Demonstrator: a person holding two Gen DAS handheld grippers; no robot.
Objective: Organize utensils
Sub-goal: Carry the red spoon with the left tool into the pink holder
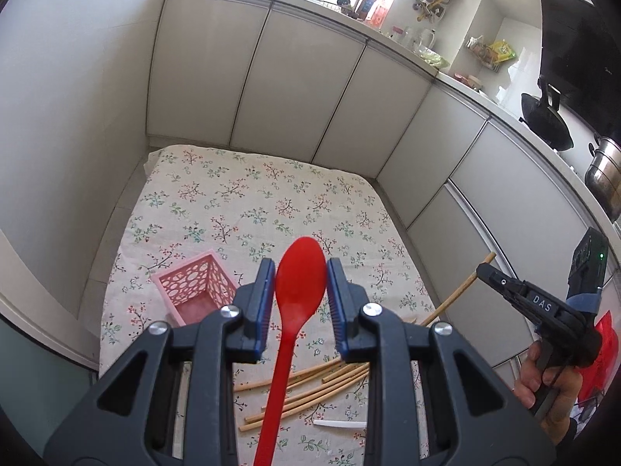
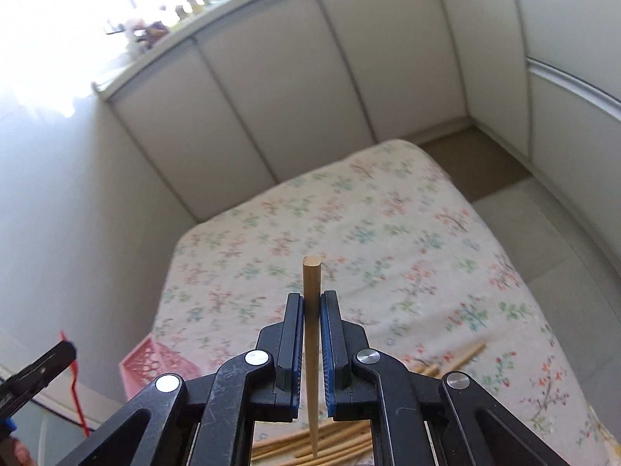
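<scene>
My left gripper (image 1: pixel 300 275) is shut on a red plastic spoon (image 1: pixel 299 287), its bowl between the blue pads, held above the floral cloth. My right gripper (image 2: pixel 311 303) is shut on a wooden chopstick (image 2: pixel 311 283) that points up past the fingertips. The right gripper also shows in the left wrist view (image 1: pixel 485 270) at the right, chopstick in it. A pink perforated basket (image 1: pixel 196 291) stands on the cloth left of the spoon; its corner shows in the right wrist view (image 2: pixel 151 361). Several loose chopsticks (image 1: pixel 326 382) lie on the cloth below the grippers.
The floral cloth (image 1: pixel 252 202) covers a low surface beside white cabinet doors (image 1: pixel 295 89). A white utensil handle (image 1: pixel 339 424) lies near the chopsticks. A counter with a sink, bottles and pots (image 1: pixel 605 174) runs above the cabinets.
</scene>
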